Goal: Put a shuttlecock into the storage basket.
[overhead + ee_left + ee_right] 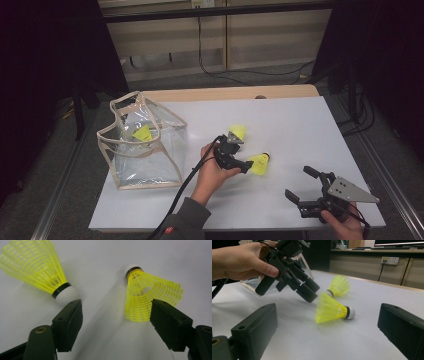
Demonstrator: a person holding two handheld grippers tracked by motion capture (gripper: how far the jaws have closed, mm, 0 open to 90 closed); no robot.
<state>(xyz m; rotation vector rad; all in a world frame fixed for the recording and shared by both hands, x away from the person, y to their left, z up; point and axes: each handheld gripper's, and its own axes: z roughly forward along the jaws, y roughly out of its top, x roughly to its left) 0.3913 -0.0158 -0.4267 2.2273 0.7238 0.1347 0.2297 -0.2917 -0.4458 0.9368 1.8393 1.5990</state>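
Meanwhile left tongs [239, 156] stand open beside a shuttlecock [260, 163]; right tongs [300, 184] gape wide.

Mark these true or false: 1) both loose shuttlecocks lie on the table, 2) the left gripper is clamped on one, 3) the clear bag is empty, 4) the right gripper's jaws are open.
1) True: the nearer shuttlecock and the farther shuttlecock both lie on the white table.
2) False: the left gripper is open, its jaws beside the shuttlecocks and nothing pressed between them.
3) False: the clear bag has something yellow inside.
4) True: the right gripper is open, holding nothing.
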